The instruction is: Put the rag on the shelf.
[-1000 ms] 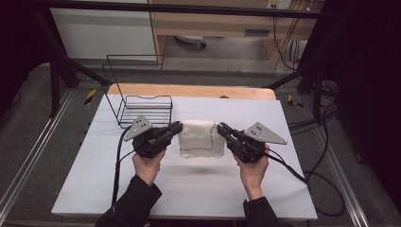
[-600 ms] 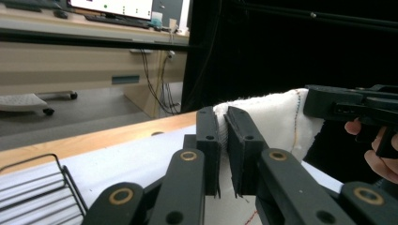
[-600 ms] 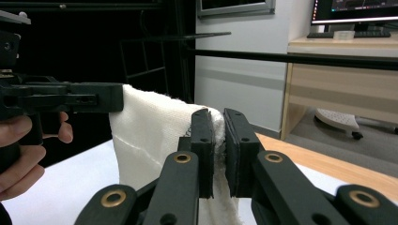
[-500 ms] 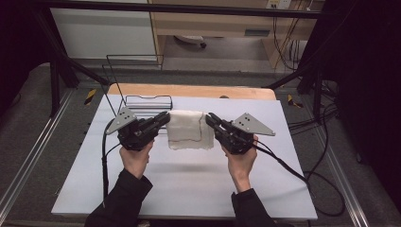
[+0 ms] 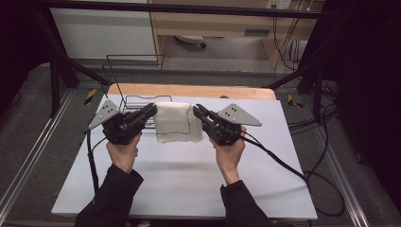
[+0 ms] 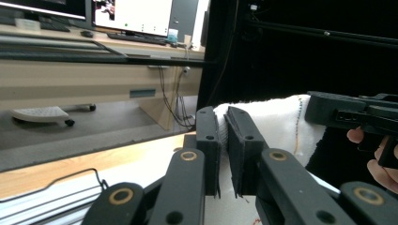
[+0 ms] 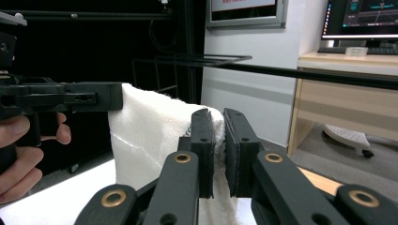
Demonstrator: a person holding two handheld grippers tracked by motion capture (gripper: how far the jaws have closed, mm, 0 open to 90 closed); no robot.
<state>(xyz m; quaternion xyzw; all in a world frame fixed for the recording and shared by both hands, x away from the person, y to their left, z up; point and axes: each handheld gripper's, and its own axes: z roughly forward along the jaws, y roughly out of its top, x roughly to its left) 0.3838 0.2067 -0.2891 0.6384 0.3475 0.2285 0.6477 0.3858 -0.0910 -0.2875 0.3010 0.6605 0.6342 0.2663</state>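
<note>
**White cloth held aloft by its two top corners**

A person holds a white cloth stretched between two tools above the far half of the white surface, with a wire basket just behind it on the left. The cloth hangs as a soft, folded sheet, and its lower edge appears to be clear of the surface. It looks light and limp, woven rather than slick, so it should sag and swing rather than keep a shape; a dark line of stitching runs down near its right edge. The sensible places to take it are the upper corners, where it is taken now, since a grip lower down would let the top flop over.

The left hand-held gripper is clenched on the cloth's left top corner, its jaws nearly together with a thin fold of white fabric pinched between the pads. The right hand-held gripper is likewise clamped on the right top corner, fabric bulging just above the jaws. In the high view both tools angle inward toward the cloth, level with one another, and the top edge runs fairly taut between them. Each pinch looks shallow, so a sharp tug could pull a corner free.
</note>
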